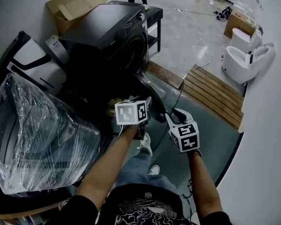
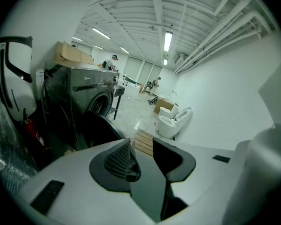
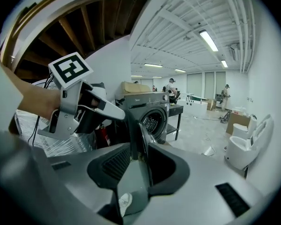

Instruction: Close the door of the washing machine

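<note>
Step in hand: we're getting a hold on the door; the swing isn't under way yet, by the look of it. The washing machine (image 1: 107, 36) is sitting far and left of centre. Its door (image 1: 154, 92) is hanging wide open, swung out toward the near side.

The right gripper (image 3: 139, 150) is straddling the door's free edge. In the right gripper view the thin rim is running up between the two pads and filling the gap, so we're reading it as clamped on the door, not just alongside it.

The left gripper (image 2: 141, 140) is hovering just left of the right one, near the door. Its jaws are standing apart and holding nothing; only the floor and a wooden pallet (image 2: 141, 147) are showing through.

Next move, as we're judging it:
- We're getting the left gripper out of the swing path first.
- We're pushing the rim away from us in an arc toward the drum opening (image 3: 152, 121), letting the wrist turn with the hinge so the jaws aren't twisting the rim.
- We're releasing short of the front panel and pressing the door face flat until the latch catches.
</note>
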Demonstrator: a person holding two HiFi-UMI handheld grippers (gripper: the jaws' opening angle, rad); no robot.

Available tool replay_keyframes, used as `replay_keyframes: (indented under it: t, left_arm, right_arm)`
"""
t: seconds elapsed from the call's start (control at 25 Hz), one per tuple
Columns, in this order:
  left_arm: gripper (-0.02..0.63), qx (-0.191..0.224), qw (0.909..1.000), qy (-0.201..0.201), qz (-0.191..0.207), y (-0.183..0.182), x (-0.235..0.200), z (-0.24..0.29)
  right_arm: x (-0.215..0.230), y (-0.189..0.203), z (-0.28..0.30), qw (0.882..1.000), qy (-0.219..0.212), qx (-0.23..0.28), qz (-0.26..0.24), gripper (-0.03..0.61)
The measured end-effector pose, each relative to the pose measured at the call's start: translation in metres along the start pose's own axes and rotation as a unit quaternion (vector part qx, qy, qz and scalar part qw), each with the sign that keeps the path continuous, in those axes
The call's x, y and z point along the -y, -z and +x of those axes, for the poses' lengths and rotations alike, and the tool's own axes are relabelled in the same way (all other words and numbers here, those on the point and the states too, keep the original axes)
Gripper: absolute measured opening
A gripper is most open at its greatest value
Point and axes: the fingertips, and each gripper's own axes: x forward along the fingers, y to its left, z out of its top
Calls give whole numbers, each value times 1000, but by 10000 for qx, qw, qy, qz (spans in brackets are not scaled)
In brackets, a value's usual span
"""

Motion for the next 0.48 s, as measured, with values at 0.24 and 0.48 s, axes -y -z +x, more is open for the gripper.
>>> replay_keyframes:
  t: [0.24,0.48]
  left_arm:
    - [161,-238,9993,-79,-260,11,-29,40]
    - [175,-420,9974,8,-589,16,-47,78]
  right_arm:
    - [2,17,49,9993,-186,-297,-94,135]
    - [11,35,92,9981,-233,-556,-124,140]
